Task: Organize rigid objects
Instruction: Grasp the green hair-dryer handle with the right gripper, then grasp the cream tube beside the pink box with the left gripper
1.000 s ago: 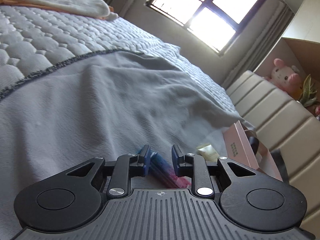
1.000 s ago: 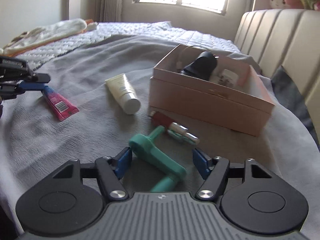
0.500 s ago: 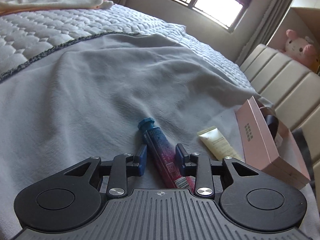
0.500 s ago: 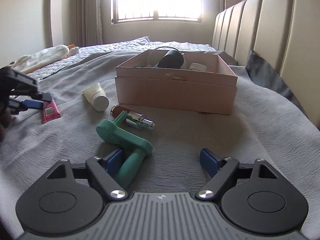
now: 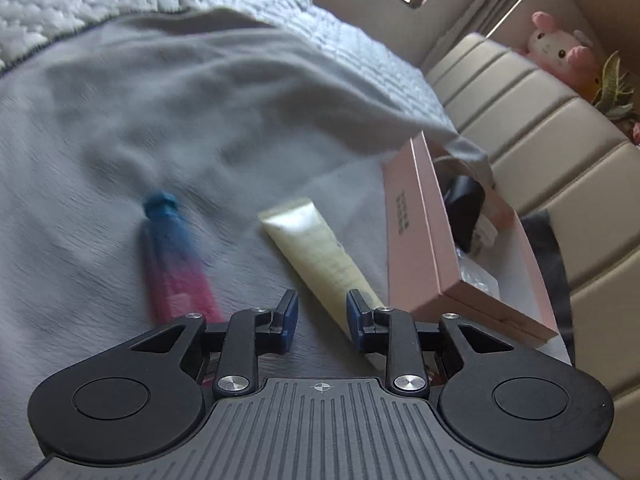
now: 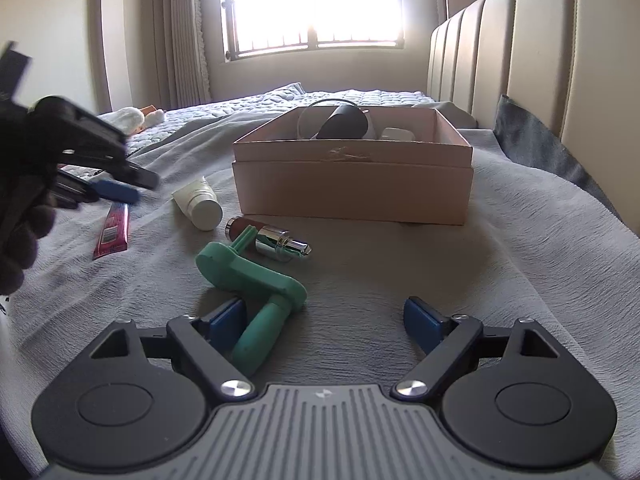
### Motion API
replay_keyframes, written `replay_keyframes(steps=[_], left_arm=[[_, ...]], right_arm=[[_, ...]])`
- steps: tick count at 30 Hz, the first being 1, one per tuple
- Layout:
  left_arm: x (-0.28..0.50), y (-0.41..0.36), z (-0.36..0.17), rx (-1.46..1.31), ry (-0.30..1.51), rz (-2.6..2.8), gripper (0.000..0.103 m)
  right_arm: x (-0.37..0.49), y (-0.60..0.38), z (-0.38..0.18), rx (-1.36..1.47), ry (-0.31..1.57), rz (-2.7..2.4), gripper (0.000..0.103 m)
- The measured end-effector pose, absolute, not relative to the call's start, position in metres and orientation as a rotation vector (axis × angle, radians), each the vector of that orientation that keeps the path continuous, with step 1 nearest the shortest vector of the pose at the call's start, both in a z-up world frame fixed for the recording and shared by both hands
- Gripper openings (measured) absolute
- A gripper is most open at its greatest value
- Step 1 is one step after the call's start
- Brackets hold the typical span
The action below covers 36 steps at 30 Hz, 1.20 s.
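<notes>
Left tongs (image 5: 322, 315) are closing, empty, beside the cream plastic tube (image 5: 320, 256). Right tongs (image 6: 325, 322) are opening around the green plastic crank handle (image 6: 256, 280) (apparently untouched). The pink cardboard box (image 6: 352, 190) ahead holds few items; four remain.

Dark print on pink box (image 5: 404, 216) side, too blurred to read

Pink-blue tube (image 5: 176, 264) motion-blurred — label unreadable; box (image 6: 352, 184) contents partly hidden.

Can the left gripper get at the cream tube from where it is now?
Probably yes: the left gripper is empty, its jaws closing, and the cream tube lies uncovered on the blanket just ahead, slightly right, beside the pink box.
</notes>
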<state>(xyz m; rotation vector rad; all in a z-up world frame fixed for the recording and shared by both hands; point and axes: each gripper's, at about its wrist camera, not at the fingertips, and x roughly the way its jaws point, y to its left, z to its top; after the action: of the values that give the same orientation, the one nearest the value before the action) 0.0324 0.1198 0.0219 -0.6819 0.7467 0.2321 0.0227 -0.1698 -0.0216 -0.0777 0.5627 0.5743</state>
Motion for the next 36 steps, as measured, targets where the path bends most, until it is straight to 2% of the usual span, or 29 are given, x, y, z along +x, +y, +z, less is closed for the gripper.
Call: replay_keyframes(steps=[1,3,8,15,20,29,36], left_arm=[[0.043,0.116,0.019,-0.656,0.750,0.251,0.033],[0.060,0.110,0.016,-0.592,0.754,0.305,0.027],[0.089,0.093,0.008,-0.448,0.751,0.342,0.027],[0.072,0.067,0.005,-0.189,0.727,0.294,0.022],[0.034,0.060,0.010,-0.171,0.736,0.215,0.016],[-0.029,0.042,0.012,-0.172,0.745,0.082,0.015],[-0.043,0.042,0.006,-0.195,0.707,0.072,0.015]], right_arm=[[0.022,-0.170,-0.022,-0.080,0.561,0.573,0.087],[0.021,-0.168,-0.022,-0.090,0.560,0.568,0.087],[0.023,-0.164,-0.023,-0.109,0.574,0.562,0.089],[0.027,-0.165,-0.024,-0.094,0.582,0.570,0.090],[0.031,-0.168,-0.024,-0.069,0.596,0.595,0.093],[0.043,-0.171,-0.024,-0.046,0.661,0.659,0.103],[0.044,-0.165,-0.022,-0.110,0.706,0.685,0.103]])
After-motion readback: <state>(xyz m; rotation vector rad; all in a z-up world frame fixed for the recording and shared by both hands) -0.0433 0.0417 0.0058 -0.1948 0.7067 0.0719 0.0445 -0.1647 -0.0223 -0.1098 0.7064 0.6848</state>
